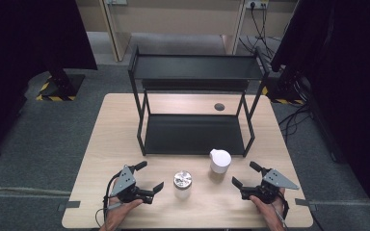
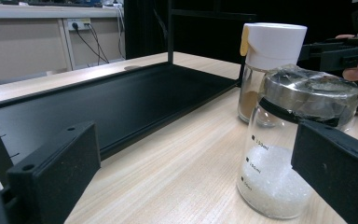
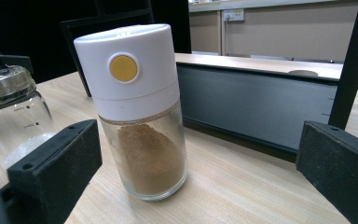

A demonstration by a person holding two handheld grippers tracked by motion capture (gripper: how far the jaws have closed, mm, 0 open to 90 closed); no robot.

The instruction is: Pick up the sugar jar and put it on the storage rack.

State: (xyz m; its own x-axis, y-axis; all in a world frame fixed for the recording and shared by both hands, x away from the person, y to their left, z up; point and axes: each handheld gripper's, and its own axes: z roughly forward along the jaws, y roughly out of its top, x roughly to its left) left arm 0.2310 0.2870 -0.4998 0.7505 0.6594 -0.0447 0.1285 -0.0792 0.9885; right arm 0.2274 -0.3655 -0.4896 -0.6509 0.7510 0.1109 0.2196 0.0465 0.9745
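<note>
A glass jar with a metal lid [image 1: 182,183] holding white grains stands near the table's front middle; it is close ahead in the left gripper view [image 2: 289,154], toward the right jaw. A white-capped spice jar [image 1: 219,161] with brown powder stands just in front of the black rack [image 1: 195,103]; it stands upright between the jaws in the right gripper view [image 3: 137,109]. My left gripper [image 1: 151,177] is open, left of the metal-lidded jar. To the right of both jars my right gripper [image 1: 245,175] is open. Neither touches a jar.
The two-tier black metal rack stands on the wooden table [image 1: 125,120], its lower shelf [image 2: 121,102] and upper shelf [image 1: 197,67] bare. A round cable hole [image 1: 219,107] lies behind it. Dark curtains and cables flank the table.
</note>
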